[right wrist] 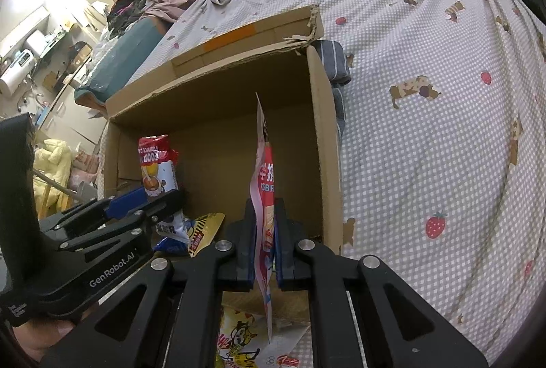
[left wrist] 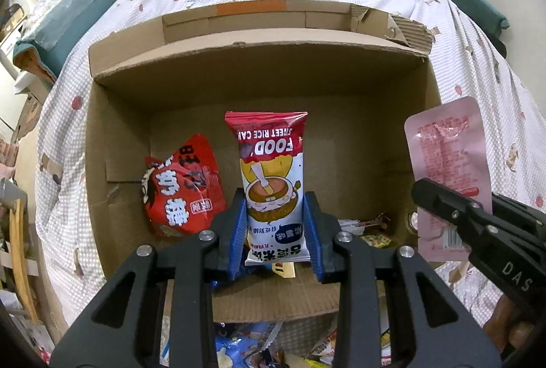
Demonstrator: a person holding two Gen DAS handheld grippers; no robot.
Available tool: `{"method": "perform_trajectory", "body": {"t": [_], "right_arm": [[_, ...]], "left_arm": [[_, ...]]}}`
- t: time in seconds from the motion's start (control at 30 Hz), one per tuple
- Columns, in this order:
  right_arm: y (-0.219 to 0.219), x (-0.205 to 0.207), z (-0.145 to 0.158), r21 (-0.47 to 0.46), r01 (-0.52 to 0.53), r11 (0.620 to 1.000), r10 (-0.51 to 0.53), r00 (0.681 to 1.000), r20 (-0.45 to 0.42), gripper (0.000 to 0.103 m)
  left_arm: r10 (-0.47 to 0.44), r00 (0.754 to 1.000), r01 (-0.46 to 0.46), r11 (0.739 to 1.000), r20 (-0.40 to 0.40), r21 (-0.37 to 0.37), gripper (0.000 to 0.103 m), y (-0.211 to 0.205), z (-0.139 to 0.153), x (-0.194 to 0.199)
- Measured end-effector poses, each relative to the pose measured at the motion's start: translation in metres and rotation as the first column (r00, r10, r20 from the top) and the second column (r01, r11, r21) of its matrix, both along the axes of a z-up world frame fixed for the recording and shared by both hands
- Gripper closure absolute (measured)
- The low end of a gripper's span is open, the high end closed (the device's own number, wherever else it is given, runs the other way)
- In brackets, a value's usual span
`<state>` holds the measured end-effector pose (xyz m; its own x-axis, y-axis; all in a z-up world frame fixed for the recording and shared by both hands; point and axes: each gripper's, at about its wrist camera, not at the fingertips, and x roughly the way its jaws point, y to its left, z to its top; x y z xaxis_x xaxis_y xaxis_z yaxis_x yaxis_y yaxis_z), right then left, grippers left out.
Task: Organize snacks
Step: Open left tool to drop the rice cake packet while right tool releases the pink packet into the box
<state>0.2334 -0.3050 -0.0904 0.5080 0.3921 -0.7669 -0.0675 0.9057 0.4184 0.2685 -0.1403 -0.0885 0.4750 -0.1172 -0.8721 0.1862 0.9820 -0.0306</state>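
The left hand-held gripper [left wrist: 275, 224] is pinching a red and white rice cake packet [left wrist: 271, 177] between its blue pads; the packet is standing upright between the fingers, with the printing upside down. The packet is hanging over the inside of an open cardboard box [left wrist: 126, 143].

The right hand-held gripper [right wrist: 265, 238] is pressing its jaws together on a thin pink snack pouch [right wrist: 263, 190], which is seen edge-on in the right wrist view and is rising above the fingertips. In the left wrist view this pouch [left wrist: 447, 160] is showing its flat pink back, at the right side of the box, near the right wall.

Inside the box, a red candy bag [left wrist: 184, 187] is lying on the bottom at the left, leaning a little toward the left wall. Some small wrapped snacks [left wrist: 372, 228] are lying on the bottom near the right corner; what they are I cannot tell.

The box is sitting on a bed with a checked sheet [right wrist: 426, 129] printed with dogs and strawberries. More loose snack packets [left wrist: 239, 347] are lying on the near side, in front of the box, under the grippers.
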Motion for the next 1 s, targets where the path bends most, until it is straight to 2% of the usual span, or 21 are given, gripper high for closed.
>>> {"method": "perform_trajectory", "body": {"t": [0.03,0.1,0.17,0.27,0.47,0.73,0.9,1.0], "right_arm": [[0.000,0.000,0.000,0.000,-0.001,1.000,0.001,1.000,0.001,0.094],[0.001,0.000,0.002,0.001,-0.003,1.000,0.003,1.000,0.004,0.094],[0.001,0.000,0.004,0.009,-0.004,1.000,0.004,1.000,0.013,0.094],[-0.001,0.000,0.006,0.023,-0.003,1.000,0.002,1.000,0.022,0.094],[-0.005,0.000,0.010,0.068,0.005,0.998,-0.007,0.999,0.032,0.090],[-0.006,-0.004,0.022,0.098,-0.011,0.995,0.004,0.997,0.074,0.090],[-0.006,-0.008,0.026,0.103,-0.013,0.995,0.005,0.997,0.079,0.090],[-0.007,-0.010,0.029,0.108,-0.013,0.994,0.004,0.997,0.081,0.088]], "left_arm": [[-0.006,1.000,0.006,1.000,-0.010,-0.019,0.075,0.001,0.000,0.000],[-0.024,0.999,0.023,0.999,-0.022,-0.044,0.067,0.000,0.000,0.000],[-0.018,1.000,0.018,0.999,-0.010,-0.029,0.047,0.000,0.002,-0.002],[-0.009,1.000,0.010,0.999,0.017,-0.041,0.031,0.003,0.008,-0.007],[-0.025,0.998,0.027,0.999,0.063,-0.040,0.029,0.006,0.022,-0.017],[0.042,0.992,-0.037,0.998,0.122,-0.045,0.029,0.030,0.040,-0.029],[0.097,0.982,-0.090,0.995,0.161,-0.054,0.021,0.047,0.051,-0.041],[0.115,0.980,-0.104,0.992,0.163,-0.073,0.013,0.057,0.055,-0.048]]}}
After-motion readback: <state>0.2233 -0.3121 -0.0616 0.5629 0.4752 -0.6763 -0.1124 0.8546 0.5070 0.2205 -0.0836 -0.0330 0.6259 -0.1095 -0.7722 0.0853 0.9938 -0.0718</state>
